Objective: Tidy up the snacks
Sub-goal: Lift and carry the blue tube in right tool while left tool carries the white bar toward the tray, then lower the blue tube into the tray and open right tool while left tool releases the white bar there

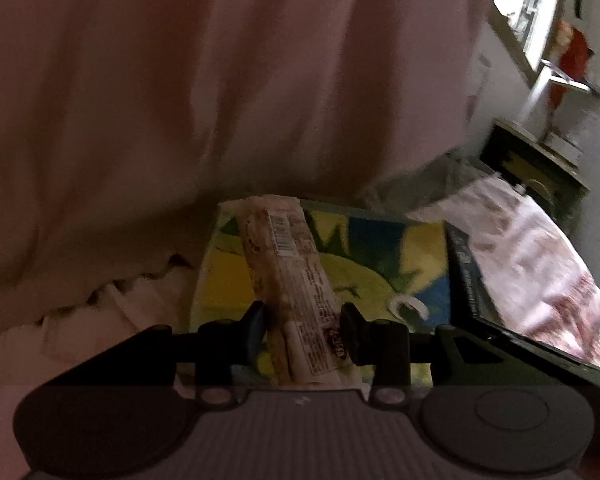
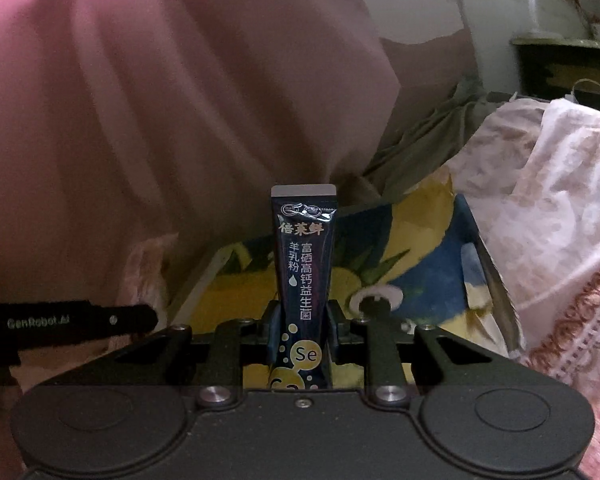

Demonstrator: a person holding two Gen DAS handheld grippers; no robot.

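My left gripper (image 1: 305, 322) is shut on a long beige snack bar packet (image 1: 290, 276) with a barcode label; the packet points forward over a box with a yellow, green and blue printed bottom (image 1: 376, 264). My right gripper (image 2: 303, 322) is shut on a dark blue stick sachet (image 2: 305, 268) with Chinese lettering, held upright above the same printed box (image 2: 424, 268). The other gripper's black finger (image 2: 72, 320) shows at the left of the right wrist view.
A large pink cloth (image 1: 180, 100) fills the background in both views. A white and pink lace cloth (image 2: 548, 208) lies to the right of the box. A white ring (image 2: 376, 294) lies in the box. A dark green cabinet (image 1: 536, 168) stands at the far right by a window.
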